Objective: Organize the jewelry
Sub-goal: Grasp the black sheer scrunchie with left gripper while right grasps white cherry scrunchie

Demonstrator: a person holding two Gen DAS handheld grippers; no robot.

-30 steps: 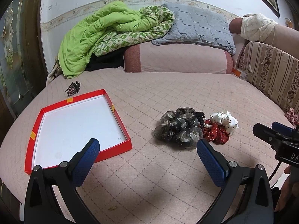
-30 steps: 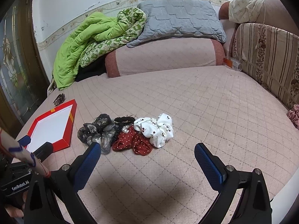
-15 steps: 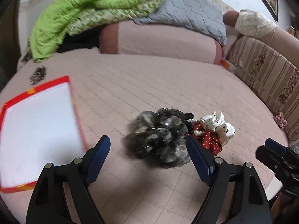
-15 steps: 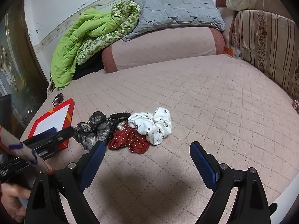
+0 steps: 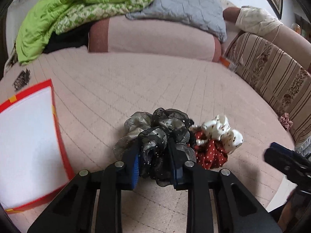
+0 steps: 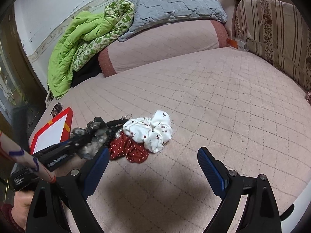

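My left gripper [image 5: 154, 153] is shut on the black-and-grey sheer scrunchie [image 5: 159, 134], which rests on the pink quilted bed. A red dotted scrunchie [image 5: 210, 153] and a white cherry-print scrunchie [image 5: 223, 131] lie right beside it. A red-rimmed white tray [image 5: 58, 134] lies to the left. In the right wrist view my right gripper [image 6: 151, 163] is open and empty, just in front of the red scrunchie [image 6: 130, 149] and the white scrunchie [image 6: 151, 132]; the left gripper [image 6: 77, 142] shows on the grey scrunchie [image 6: 95, 136] next to the tray [image 6: 67, 123].
A green quilt [image 5: 68, 9], a grey pillow [image 5: 184, 13] and a pink bolster [image 5: 155, 38] lie at the back. A striped headboard [image 5: 272, 73] runs along the right. A small dark hair clip [image 5: 21, 79] lies behind the tray.
My left gripper moved forward over the black-and-grey scrunchie and shut on it. My right gripper stayed open and shifted slightly closer to the pile.
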